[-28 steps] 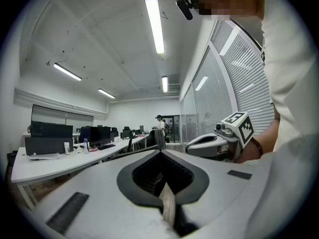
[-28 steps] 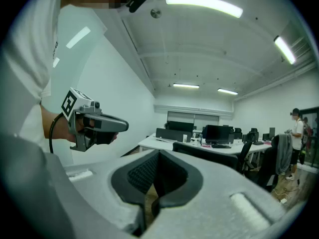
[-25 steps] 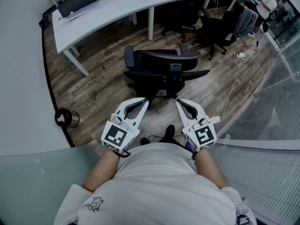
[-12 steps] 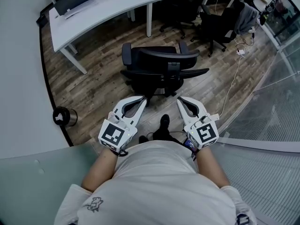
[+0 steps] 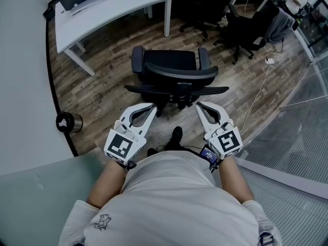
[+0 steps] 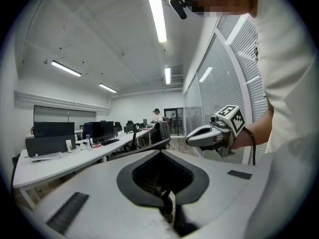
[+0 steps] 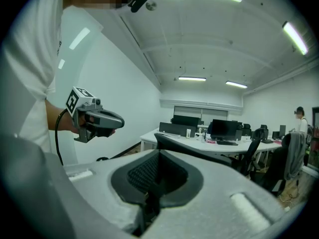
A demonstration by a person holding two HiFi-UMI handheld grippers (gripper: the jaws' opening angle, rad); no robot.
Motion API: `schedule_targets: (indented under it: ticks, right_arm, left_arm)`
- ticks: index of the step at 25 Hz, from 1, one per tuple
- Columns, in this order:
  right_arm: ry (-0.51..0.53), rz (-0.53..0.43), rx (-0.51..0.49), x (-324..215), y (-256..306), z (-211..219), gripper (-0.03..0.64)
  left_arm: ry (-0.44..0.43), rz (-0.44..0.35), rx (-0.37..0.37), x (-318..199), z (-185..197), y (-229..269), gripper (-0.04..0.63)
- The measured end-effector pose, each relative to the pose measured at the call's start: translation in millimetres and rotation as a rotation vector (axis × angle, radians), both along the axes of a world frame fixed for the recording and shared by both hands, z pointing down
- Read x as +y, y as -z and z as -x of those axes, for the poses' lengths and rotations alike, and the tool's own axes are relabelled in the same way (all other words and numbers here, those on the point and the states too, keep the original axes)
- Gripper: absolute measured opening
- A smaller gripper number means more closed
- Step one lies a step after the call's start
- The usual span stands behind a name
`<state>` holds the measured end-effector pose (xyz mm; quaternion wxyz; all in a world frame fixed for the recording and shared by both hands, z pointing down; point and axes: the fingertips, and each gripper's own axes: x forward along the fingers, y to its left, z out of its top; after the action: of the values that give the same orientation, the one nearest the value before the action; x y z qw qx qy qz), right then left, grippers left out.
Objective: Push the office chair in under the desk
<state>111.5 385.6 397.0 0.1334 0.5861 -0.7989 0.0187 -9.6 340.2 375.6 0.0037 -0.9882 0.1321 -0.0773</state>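
The black office chair [image 5: 173, 70] stands on the wood floor with its back toward me, short of the curved white desk [image 5: 102, 12]. My left gripper [image 5: 152, 105] and right gripper [image 5: 199, 105] are both shut and empty. Each points at the chair's wide backrest bar [image 5: 177, 89] from just behind it, one on each side. Whether the tips touch the chair cannot be told. In the left gripper view the shut jaws [image 6: 160, 152] face the backrest edge [image 6: 142, 148]. In the right gripper view the shut jaws [image 7: 159, 152] face the same backrest [image 7: 199, 156].
A small round bin [image 5: 66, 122] sits by the left wall. More black chairs [image 5: 246, 27] stand at the back right. A cable [image 5: 256, 99] runs across the floor toward a glass wall with blinds [image 5: 302, 132]. A person [image 7: 300, 119] stands far off.
I have moved a little forward toward the chair, and its back now looks squarer to me. Both grippers stay shut and level on either side of the backrest.
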Motion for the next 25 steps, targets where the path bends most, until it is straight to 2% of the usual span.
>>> schedule_targets:
  ticks: [5,7,11,15,18,25]
  right_arm:
    - [0.07,0.06,0.012,-25.2,-19.3,-43.2,0.005]
    - [0.111,0.085,0.022,-33.0,-29.6,-57.5,0.045]
    - [0.197,0.144,0.042,-38.5,-48.8,-74.9,0.068]
    - [0.256,0.174,0.084,-40.6,-61.7,-91.0,0.094]
    - [0.306,0.22,0.136,-40.1,-78.1,-99.7,0.115]
    - [0.395,0.311,0.31,-41.6,-112.6,-109.2,0.141]
  left_arm:
    - [0.025,-0.023,-0.079,-35.8,-32.2,-18.4,-0.001]
    - [0.021,-0.028,-0.11,-46.6,-44.8,-25.6,0.0]
    - [-0.018,-0.053,-0.184,-53.1,-63.8,-47.2,0.005]
    - [-0.055,-0.097,-0.315,-55.5,-72.0,-73.0,0.041]
    - [-0.087,-0.103,-0.414,-60.1,-72.1,-97.2,0.097]
    - [-0.181,-0.149,-0.628,-75.3,-67.3,-145.0,0.172]
